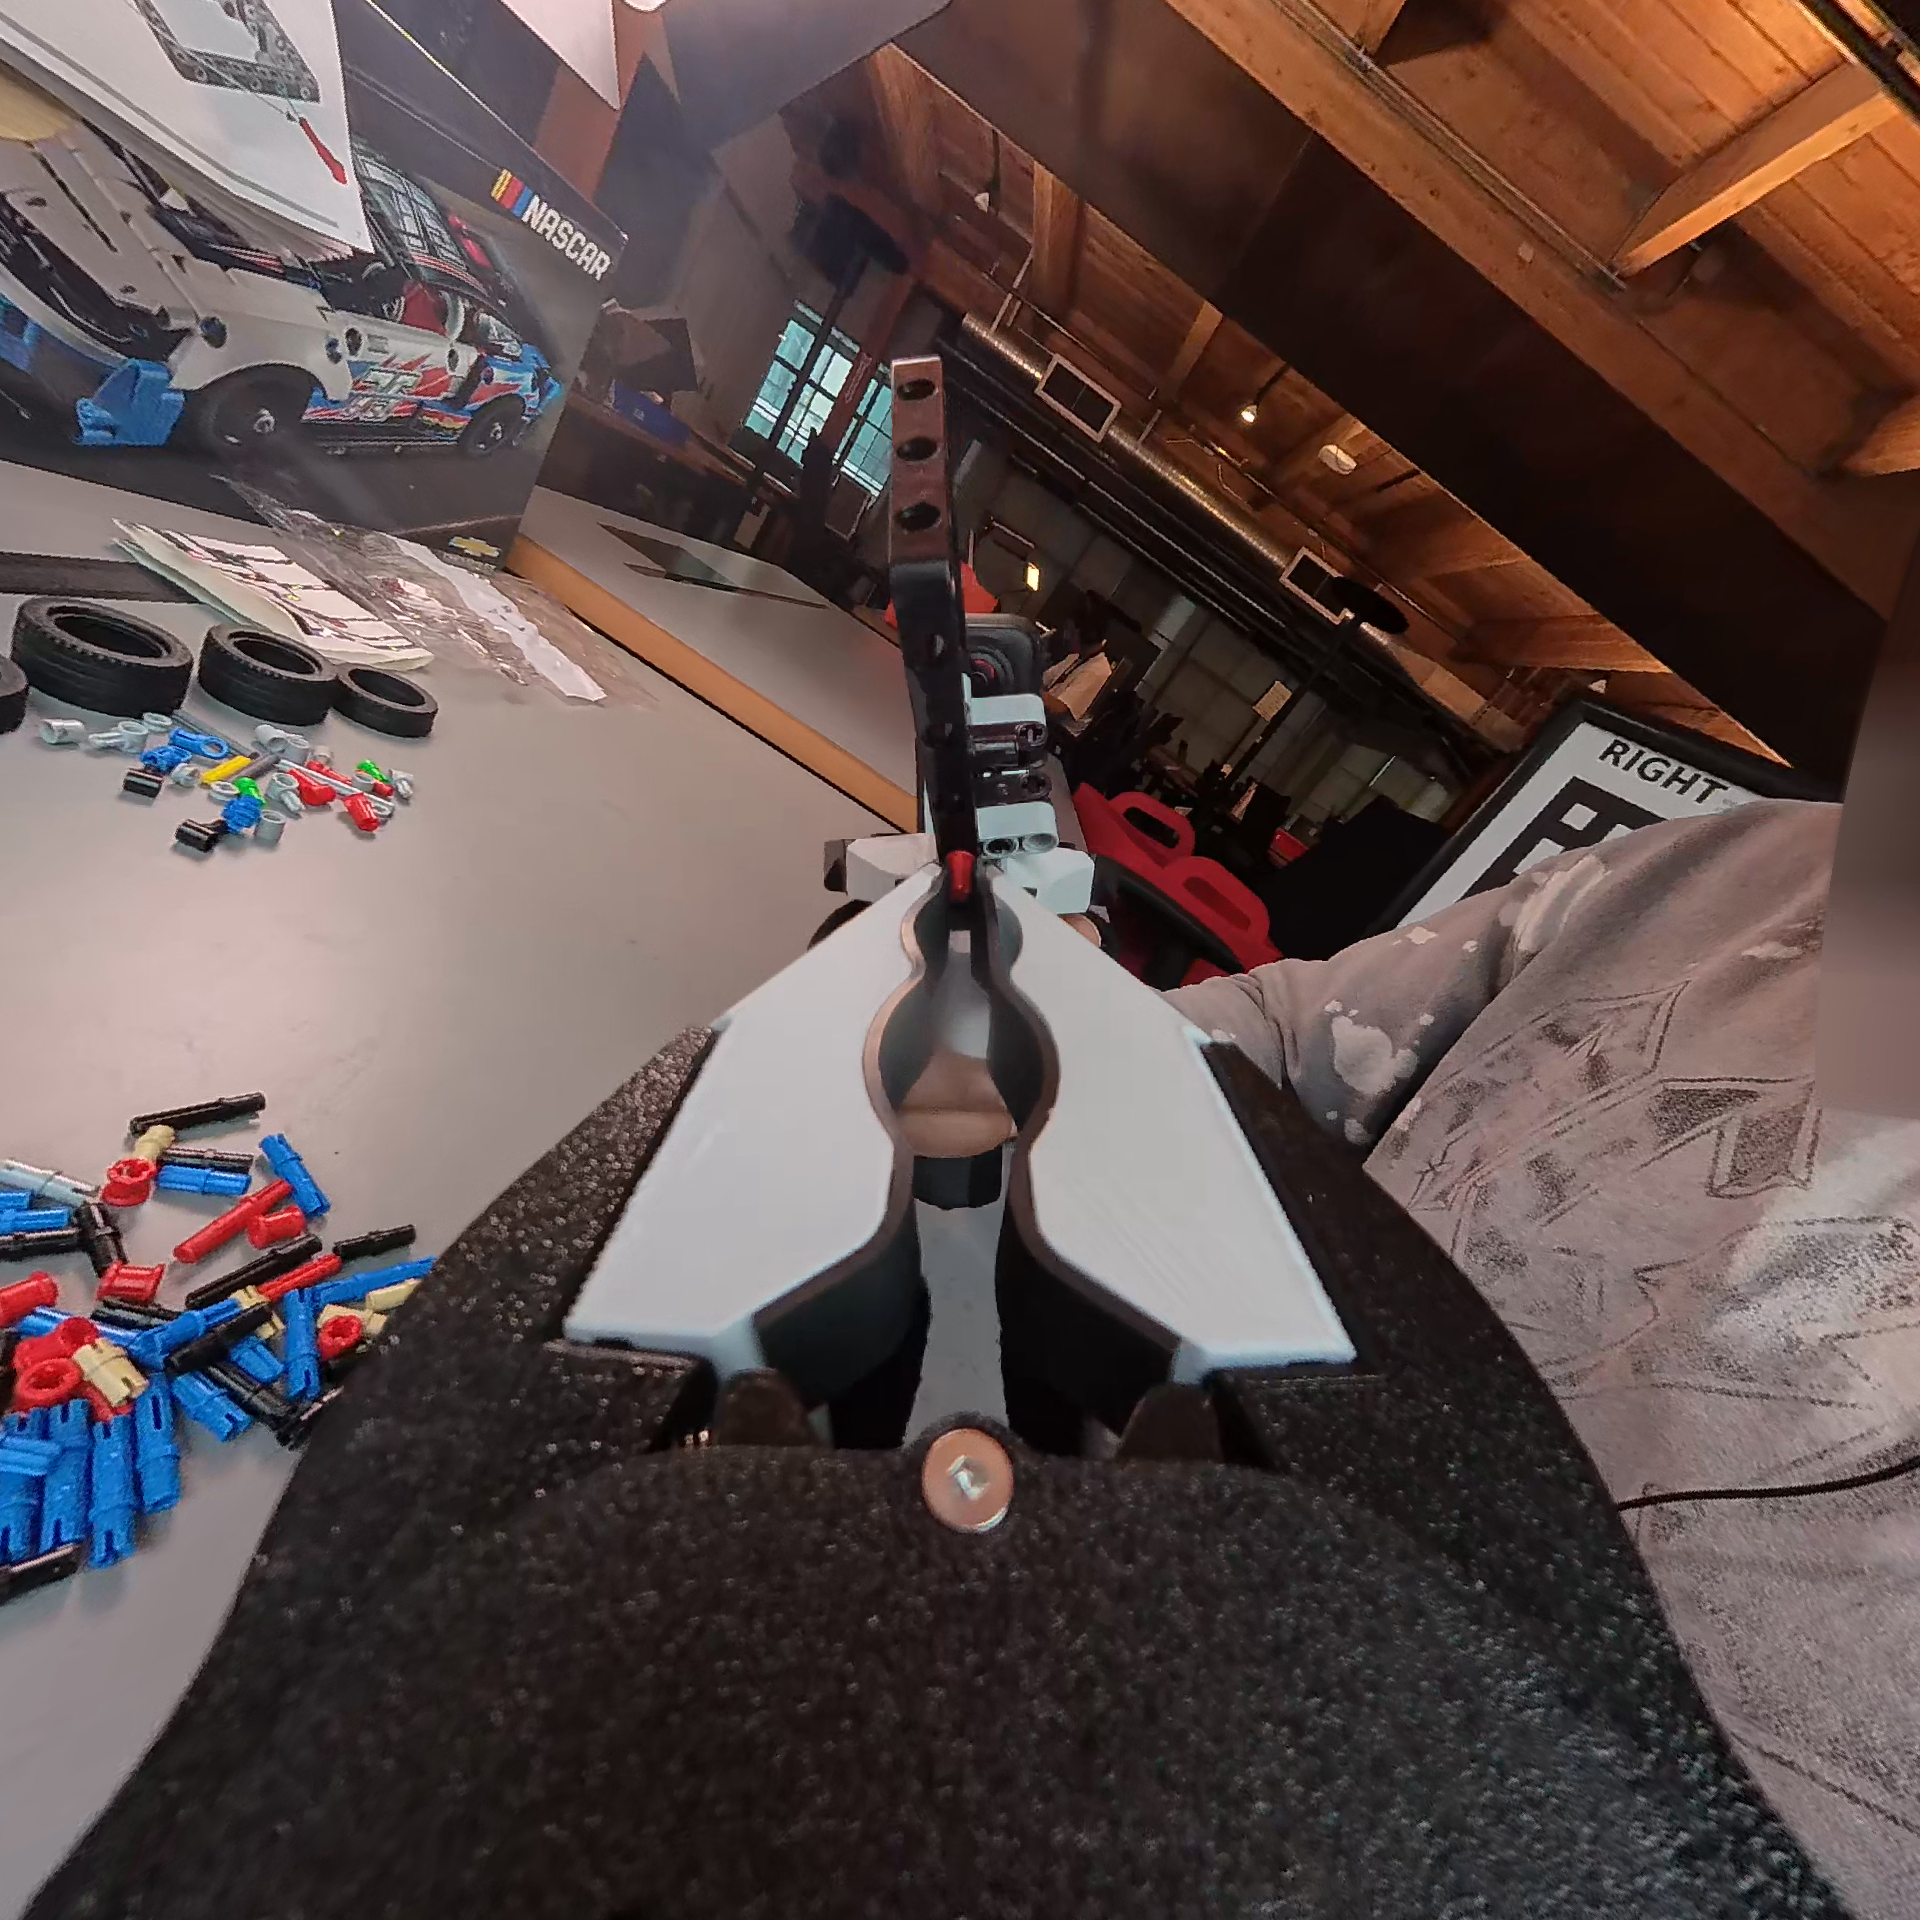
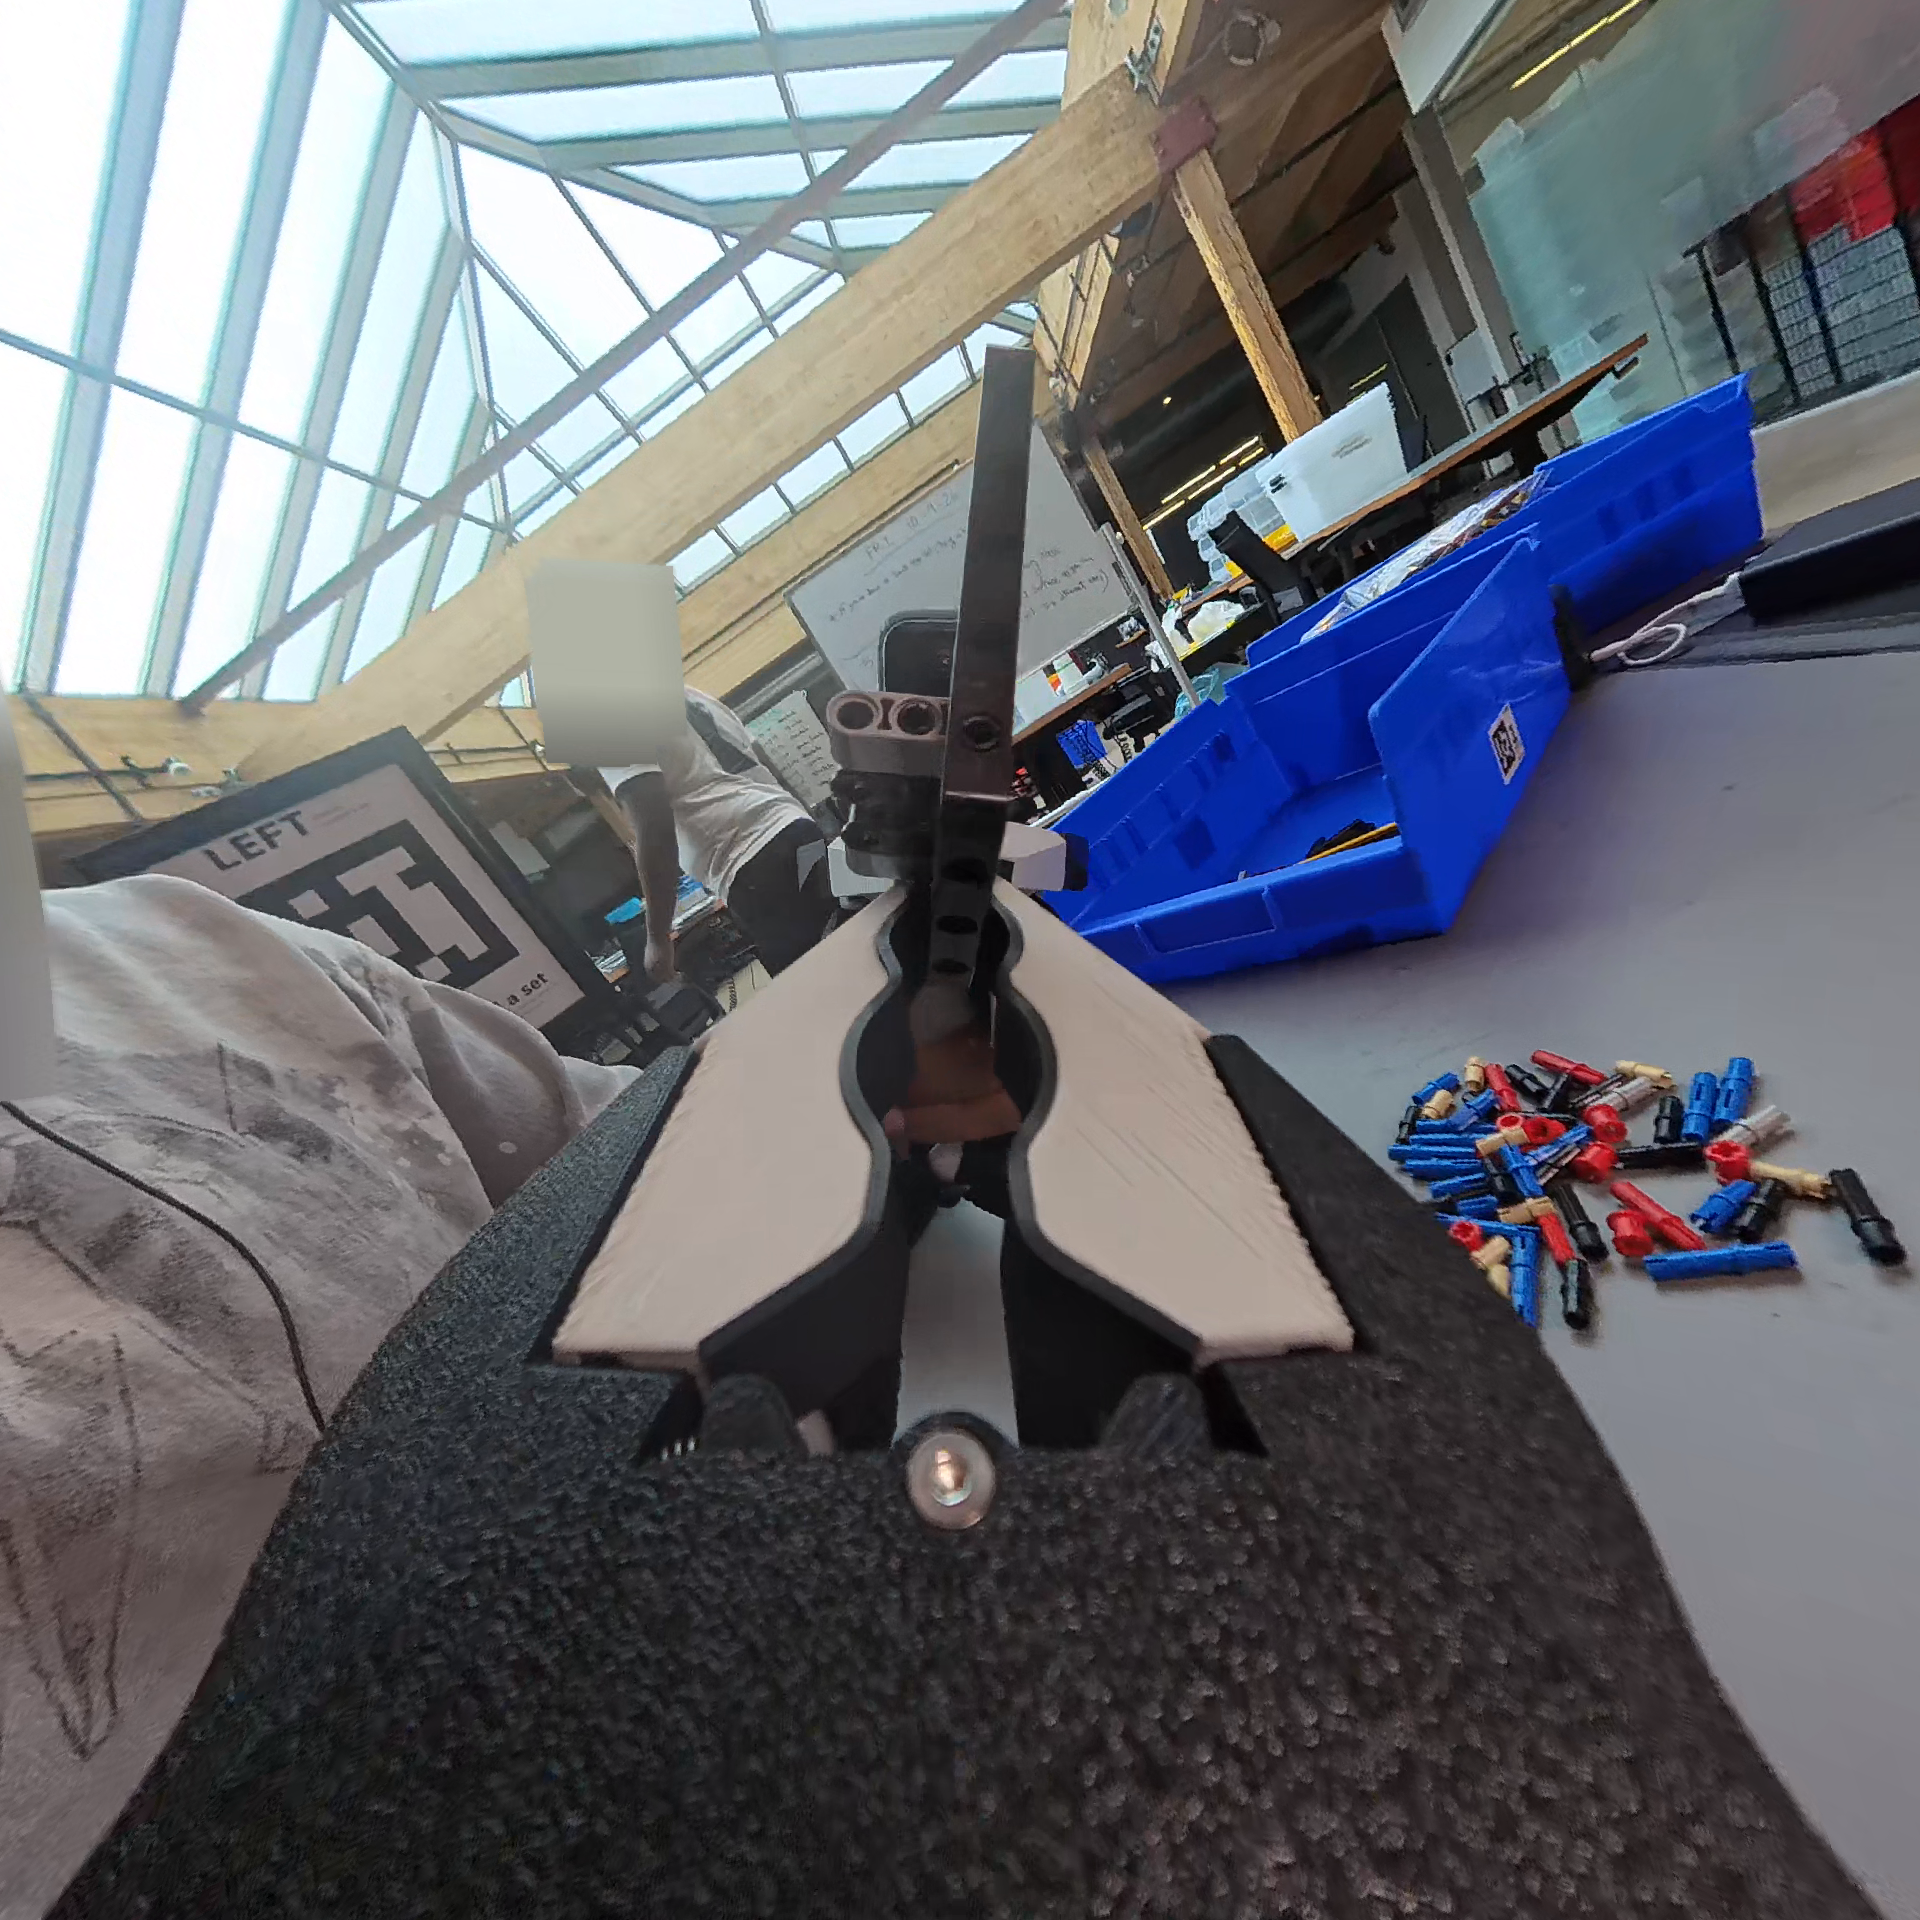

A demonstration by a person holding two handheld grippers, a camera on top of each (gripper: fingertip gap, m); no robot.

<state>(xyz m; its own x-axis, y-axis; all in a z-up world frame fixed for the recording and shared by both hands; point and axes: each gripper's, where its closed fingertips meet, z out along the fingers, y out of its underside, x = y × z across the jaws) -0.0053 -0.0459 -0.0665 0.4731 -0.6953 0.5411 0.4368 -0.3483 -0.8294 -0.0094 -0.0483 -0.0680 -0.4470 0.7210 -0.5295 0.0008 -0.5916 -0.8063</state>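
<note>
In the left wrist view my left gripper (image 1: 958,896) is shut on the lower end of a long black holed beam (image 1: 920,499) that stands up from its tips, with a small red pin (image 1: 958,871) at the grip. Grey and black connector pieces (image 1: 1013,727) are fixed to the beam's right side. The right gripper's white fingertips (image 1: 1065,878) show just behind. In the right wrist view my right gripper (image 2: 951,914) is shut on the same black beam (image 2: 992,540), with the grey connector (image 2: 888,722) on its left. The left gripper's white fingertips (image 2: 1049,860) meet it from the far side.
On the grey table, the left wrist view shows black tyres (image 1: 104,660), a scatter of small parts (image 1: 260,779), a pile of blue, red and black pins (image 1: 135,1330) and a toy car box (image 1: 312,312). The right wrist view shows blue bins (image 2: 1403,790) and the pin pile (image 2: 1610,1164). Only a small space, under 4 cm, lies between the two pairs of fingers.
</note>
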